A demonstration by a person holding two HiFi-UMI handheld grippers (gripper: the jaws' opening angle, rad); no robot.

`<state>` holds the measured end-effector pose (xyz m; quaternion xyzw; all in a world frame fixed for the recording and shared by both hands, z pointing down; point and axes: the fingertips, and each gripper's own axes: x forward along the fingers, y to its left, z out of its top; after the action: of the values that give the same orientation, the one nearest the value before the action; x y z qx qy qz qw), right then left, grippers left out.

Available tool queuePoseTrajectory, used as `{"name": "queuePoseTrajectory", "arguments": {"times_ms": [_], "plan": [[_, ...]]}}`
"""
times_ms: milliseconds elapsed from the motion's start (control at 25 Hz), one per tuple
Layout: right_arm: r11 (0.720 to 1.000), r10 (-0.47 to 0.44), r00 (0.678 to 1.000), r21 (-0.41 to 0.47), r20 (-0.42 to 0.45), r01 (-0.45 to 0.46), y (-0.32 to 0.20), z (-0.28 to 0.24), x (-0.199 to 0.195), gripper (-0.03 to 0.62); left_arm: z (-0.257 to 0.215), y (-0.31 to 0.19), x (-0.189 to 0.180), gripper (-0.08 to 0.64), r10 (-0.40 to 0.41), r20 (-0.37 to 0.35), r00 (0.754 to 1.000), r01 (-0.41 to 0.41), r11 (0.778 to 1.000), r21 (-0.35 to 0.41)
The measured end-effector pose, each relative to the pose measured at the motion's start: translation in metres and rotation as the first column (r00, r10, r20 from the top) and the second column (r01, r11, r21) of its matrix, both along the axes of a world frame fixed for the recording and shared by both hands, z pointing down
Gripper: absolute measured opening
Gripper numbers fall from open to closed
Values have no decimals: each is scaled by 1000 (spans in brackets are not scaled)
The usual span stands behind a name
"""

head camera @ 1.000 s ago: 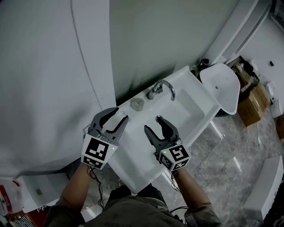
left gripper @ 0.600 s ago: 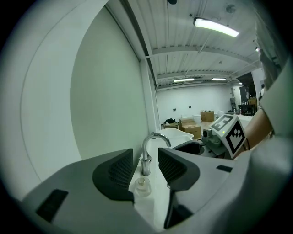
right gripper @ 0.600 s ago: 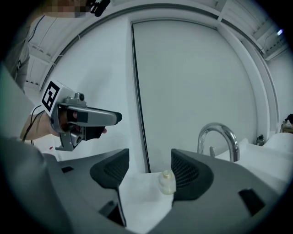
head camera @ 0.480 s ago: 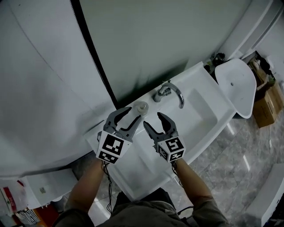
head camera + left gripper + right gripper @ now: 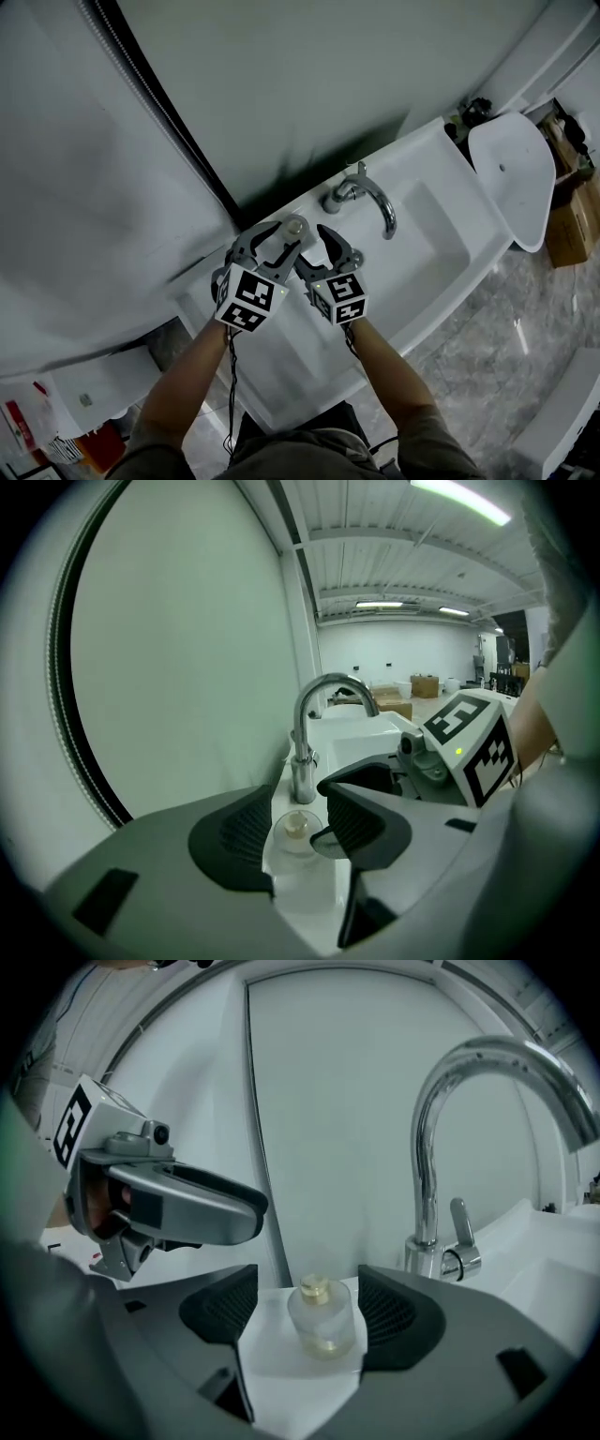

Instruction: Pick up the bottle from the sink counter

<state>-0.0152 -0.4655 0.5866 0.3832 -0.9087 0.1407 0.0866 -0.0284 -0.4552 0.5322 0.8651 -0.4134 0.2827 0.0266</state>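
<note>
Head view: my left gripper (image 5: 284,238) and right gripper (image 5: 317,249) meet over the white ceramic sink counter (image 5: 281,366), near the curved chrome tap (image 5: 370,192). A small round frosted-glass bottle with a gold cap (image 5: 322,1321) stands upright on the counter, between both pairs of jaws. Both pairs are opening wide, ribbed pads clear of the glass, gripping nothing.

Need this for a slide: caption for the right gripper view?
Right tongs opening, nothing gripped; small frosted bottle ahead on sink counter, beside the faucet.
</note>
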Motion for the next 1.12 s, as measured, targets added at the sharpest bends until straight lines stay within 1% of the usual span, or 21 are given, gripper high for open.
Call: {"name": "queuePoseTrajectory", "arguments": {"times_ms": [280,440,600,760,960,1120], "plan": [[1000,-26,999,-10,-47,25,-15,36,-16,310,47,-21,5,192,-23,19,1000,24,996,-83],[1000,-8,999,-12,-49,8,-25,51,-15,311,68,-29,4,192,-33,27,999,36,993,-114],[1000,-21,999,-3,-44,21,-28,53,-22,314,77,-35,3,192,-34,28,999,37,993,-115],[999,-46,998,-13,-37,46,-31,56,-27,314,80,-40,2,192,-29,27,999,32,993,-116],[997,-71,994,-26,-88,69,-35,67,-33,314,81,-41,6,192,-5,32,999,8,994,-109],[998,-66,990,-25,-122,63,-41,70,-36,318,79,-43,7,192,3,51,999,2,996,-84]]}}
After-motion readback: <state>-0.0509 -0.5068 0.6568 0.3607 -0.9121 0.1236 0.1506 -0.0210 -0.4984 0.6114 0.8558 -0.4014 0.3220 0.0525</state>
